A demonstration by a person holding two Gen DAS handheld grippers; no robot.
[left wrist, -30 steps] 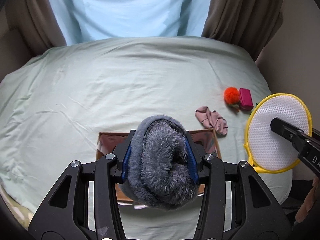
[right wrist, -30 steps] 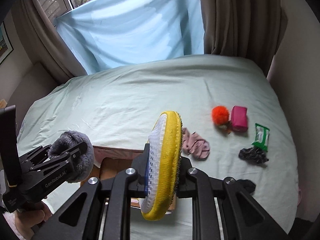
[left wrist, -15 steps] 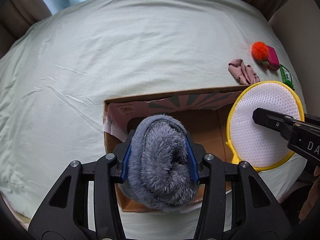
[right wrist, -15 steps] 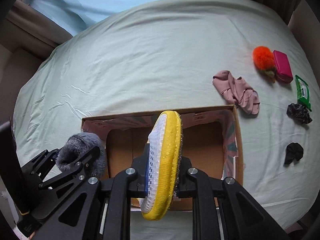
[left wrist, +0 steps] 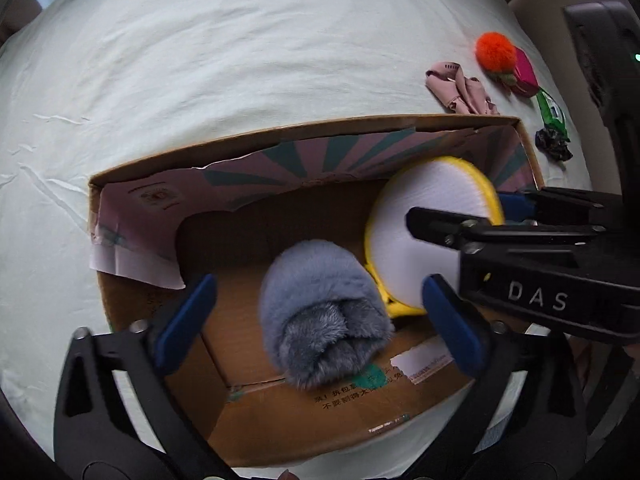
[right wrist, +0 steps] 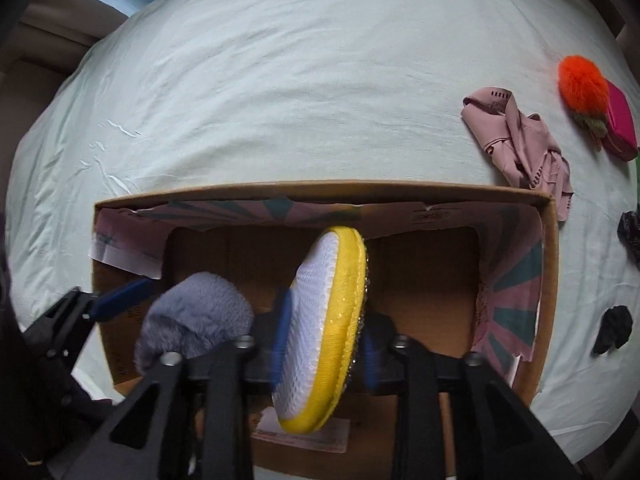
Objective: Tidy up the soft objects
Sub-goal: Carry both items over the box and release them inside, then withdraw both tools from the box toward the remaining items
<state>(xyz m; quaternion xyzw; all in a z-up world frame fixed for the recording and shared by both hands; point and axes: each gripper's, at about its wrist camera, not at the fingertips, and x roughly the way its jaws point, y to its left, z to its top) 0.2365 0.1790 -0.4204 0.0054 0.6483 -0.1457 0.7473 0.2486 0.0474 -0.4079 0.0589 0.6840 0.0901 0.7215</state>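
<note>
Pale green bedsheet [right wrist: 280, 80] carries the cardboard box [left wrist: 304, 140]. Left gripper [left wrist: 320, 316] gapes wide, grey fur muff [left wrist: 324, 312] loose inside the box. Right gripper [right wrist: 326, 340] barely parted around the yellow scrubber [right wrist: 326, 320]; it may topple onto the muff.

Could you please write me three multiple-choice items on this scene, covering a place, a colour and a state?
1. Where is the grey furry roll?
A. on the bare sheet
B. in the cardboard box
C. on a pillow

2. What colour is the pom-pom beside the magenta pouch?
A. orange
B. blue
C. white

3. How is the left gripper?
A. shut on the roll
B. open
C. out of view

Answers: 1 B, the box walls surround it; 2 A, its fur is bright orange; 3 B, both blue pads stand clear of the roll.
</note>
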